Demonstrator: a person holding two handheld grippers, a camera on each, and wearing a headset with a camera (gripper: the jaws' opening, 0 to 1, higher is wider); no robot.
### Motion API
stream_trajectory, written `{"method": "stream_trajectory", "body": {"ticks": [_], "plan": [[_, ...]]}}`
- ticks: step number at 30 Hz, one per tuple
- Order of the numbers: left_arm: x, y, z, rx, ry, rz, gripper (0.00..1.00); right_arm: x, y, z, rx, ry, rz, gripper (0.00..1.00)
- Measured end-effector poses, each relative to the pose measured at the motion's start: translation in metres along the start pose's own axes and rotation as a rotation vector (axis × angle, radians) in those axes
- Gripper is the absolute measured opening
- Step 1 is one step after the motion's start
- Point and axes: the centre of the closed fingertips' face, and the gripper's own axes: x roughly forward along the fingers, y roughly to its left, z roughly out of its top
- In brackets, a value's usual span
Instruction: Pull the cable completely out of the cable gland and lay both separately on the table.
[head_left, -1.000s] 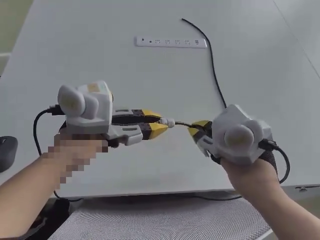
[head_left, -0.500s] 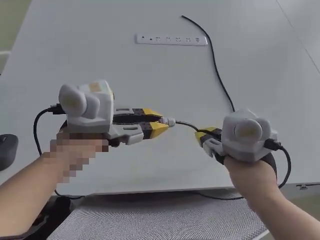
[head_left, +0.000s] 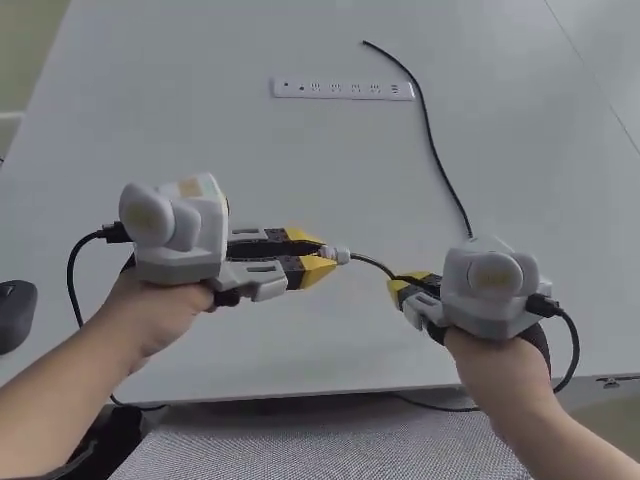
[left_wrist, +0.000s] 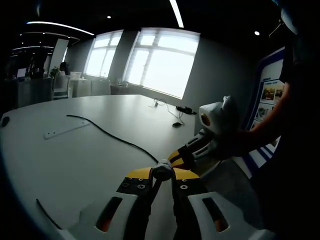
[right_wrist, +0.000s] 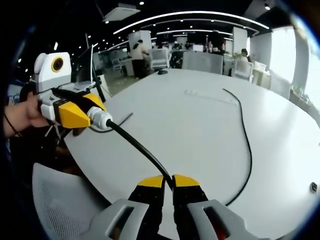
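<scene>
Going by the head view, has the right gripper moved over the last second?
Yes. Against the power strip, the right gripper has drawn back toward the table's near edge, away from the left gripper, leaving more cable bared between them.

Gland (head_left: 338, 256) mostly w/in left tool (head_left: 327, 253)

— What does the cable gland (head_left: 336, 256) look like?
— Small, white and round-bodied. It lies level, pinched between the yellow tips of the left gripper (head_left: 322, 255), with its nose turned toward the right gripper (head_left: 398, 290).
— And the cable (head_left: 372, 262)?
— Thin and black. One end sits inside the gland's nose. From there it runs in a shallow curve to the right gripper, whose tips are closed on it.
— Where are they?
— Both are held in the air, well apart from the power strip (head_left: 342, 88), on its near side.
</scene>
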Motion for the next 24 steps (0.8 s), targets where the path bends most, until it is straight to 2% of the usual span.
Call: {"method": "stream_trajectory", "body": {"ticks": [5, 8, 10, 16, 20, 24], "plan": [[-0.001, 0.001, 0.000, -0.002, 0.001, 0.000, 0.15, -0.003, 0.000, 0.003, -0.027, -0.007, -0.001, 0.01], [-0.002, 0.002, 0.002, -0.006, -0.004, 0.003, 0.15, -0.005, -0.002, 0.010, -0.110, -0.035, -0.021, 0.01], [-0.003, 0.004, 0.003, -0.009, -0.009, 0.006, 0.15, -0.007, 0.000, 0.010, -0.156, -0.029, -0.023, 0.01], [-0.005, 0.006, 0.005, -0.012, -0.012, 0.008, 0.15, -0.015, 0.007, 0.023, -0.237, -0.051, -0.018, 0.08], [-0.006, 0.005, 0.005, -0.022, -0.016, 0.010, 0.15, -0.020, 0.018, 0.038, -0.330, -0.077, -0.006, 0.11], [-0.005, 0.003, 0.003, -0.023, -0.014, 0.007, 0.15, -0.022, 0.034, 0.050, -0.458, -0.093, 0.022, 0.13]]}}
